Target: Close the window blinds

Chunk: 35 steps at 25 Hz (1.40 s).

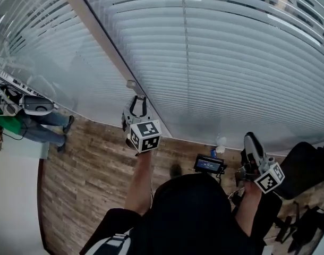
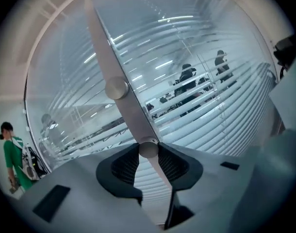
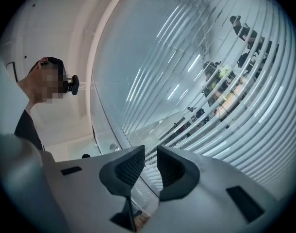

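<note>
The round knob (image 2: 148, 149) on the slanting frame post (image 2: 105, 47) is clamped at twelve o'clock by the nearer left gripper (image 2: 148, 147), blinds (image 2: 221, 130) lying toward two o'clock, while the right gripper (image 3: 148, 160) is held empty, jaws slightly apart

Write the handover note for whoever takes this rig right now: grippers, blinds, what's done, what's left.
Left gripper: shut on the lower round knob on the window mullion. A second knob sits higher up, untouched.
Right gripper: open, empty, held low at the right, touching nothing.
Blinds: lowered across the pane, but the left gripper view shows gaps between slats, with the office beyond visible through them.
Done: knob gripped.
Left: probably turn the knob until the gaps close, then let go.
</note>
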Available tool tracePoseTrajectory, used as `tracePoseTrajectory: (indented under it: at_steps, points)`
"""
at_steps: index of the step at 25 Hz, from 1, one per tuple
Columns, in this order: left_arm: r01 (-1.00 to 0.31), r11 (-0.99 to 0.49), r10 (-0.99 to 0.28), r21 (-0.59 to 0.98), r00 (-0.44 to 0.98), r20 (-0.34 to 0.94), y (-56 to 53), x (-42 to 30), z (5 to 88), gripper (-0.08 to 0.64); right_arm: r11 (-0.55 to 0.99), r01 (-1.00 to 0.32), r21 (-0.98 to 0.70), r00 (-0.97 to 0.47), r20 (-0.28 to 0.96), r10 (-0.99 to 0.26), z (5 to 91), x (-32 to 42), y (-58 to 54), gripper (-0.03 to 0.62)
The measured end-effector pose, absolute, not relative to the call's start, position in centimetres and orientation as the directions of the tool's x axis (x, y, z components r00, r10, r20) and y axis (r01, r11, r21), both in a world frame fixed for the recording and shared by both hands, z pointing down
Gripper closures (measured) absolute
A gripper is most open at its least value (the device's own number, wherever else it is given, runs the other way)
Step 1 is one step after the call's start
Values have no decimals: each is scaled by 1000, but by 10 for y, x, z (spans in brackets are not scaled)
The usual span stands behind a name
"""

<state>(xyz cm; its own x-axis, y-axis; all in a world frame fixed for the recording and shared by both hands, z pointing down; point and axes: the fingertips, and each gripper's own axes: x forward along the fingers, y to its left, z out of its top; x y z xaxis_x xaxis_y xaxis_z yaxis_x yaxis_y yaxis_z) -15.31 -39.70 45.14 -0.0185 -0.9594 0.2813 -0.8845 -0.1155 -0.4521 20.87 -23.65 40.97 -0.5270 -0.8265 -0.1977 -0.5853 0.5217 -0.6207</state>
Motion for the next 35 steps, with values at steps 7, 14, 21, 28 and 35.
tracePoseTrajectory:
  at_steps: [7, 14, 21, 28, 35]
  points:
    - [-879, -120, -961, -461, -14, 277, -395, -149, 452, 423, 524, -588, -617, -525, -202, -827, 411, 212, -232, 520]
    - [-988, -157, -955, -11, 149, 255, -393, -150, 451, 408, 522, -591, -615, -521, -203, -829, 409, 211, -231, 520]
    - [-926, -141, -956, 349, 219, 194, -393, -161, 451, 408, 517, -592, -619, -516, -202, -833, 410, 213, -229, 520]
    - [-959, -153, -951, 239, 209, 228, -394, -161, 450, 423, 516, -590, -620, -516, -202, -833, 410, 213, -229, 520]
    - [-986, -143, -950, -91, 111, 291, -393, -157, 451, 425, 513, -590, -623, -514, -201, -834, 410, 215, -227, 520]
